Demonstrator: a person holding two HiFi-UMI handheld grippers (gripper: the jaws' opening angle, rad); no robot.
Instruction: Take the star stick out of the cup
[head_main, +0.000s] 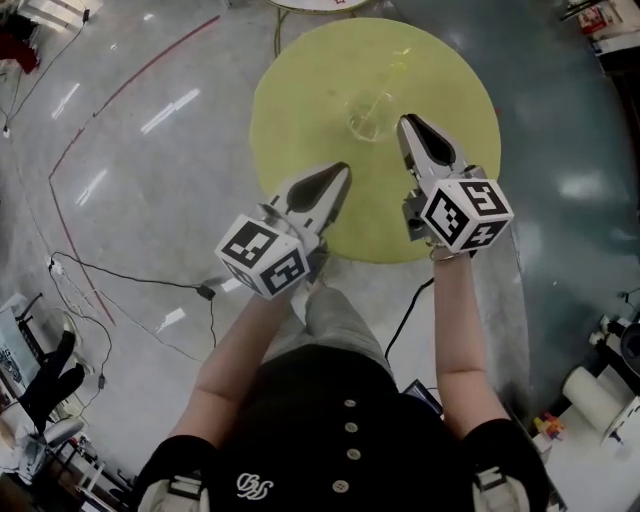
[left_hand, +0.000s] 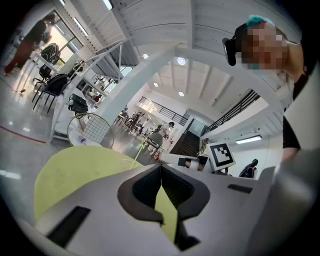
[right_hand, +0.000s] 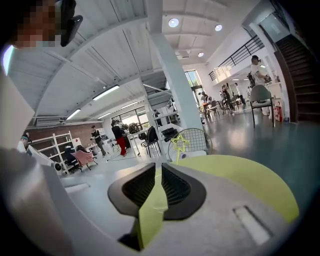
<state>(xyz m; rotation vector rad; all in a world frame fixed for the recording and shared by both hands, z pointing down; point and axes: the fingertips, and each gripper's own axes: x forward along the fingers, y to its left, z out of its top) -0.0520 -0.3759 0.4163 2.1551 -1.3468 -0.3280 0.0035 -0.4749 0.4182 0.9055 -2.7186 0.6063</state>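
Star stick (right_hand: 179, 145) stood in the clear cup (head_main: 370, 112) near the middle of the round yellow-green table (head_main: 300, 110), star end up and leaning away from the person; not yet gripped.

Judgement on the step (reach and grasp): the stick is thin, so the pads should close on the shaft above the cup rim, not on the star. The lift should follow the stick's lean, so the light cup does not tip or ride up with it. Steadying the cup with the other gripper may help.

Right gripper (head_main: 411, 127): tip just beside the cup on its right, pointing away from the body, forearm stretched over the table edge. Jaws narrow, a thin slit between the pads, nothing in it; they would need to widen slightly to admit the shaft.

Left gripper (head_main: 343, 172): over the table's near edge, angled up toward the cup but apart from it. Jaw tips met, empty
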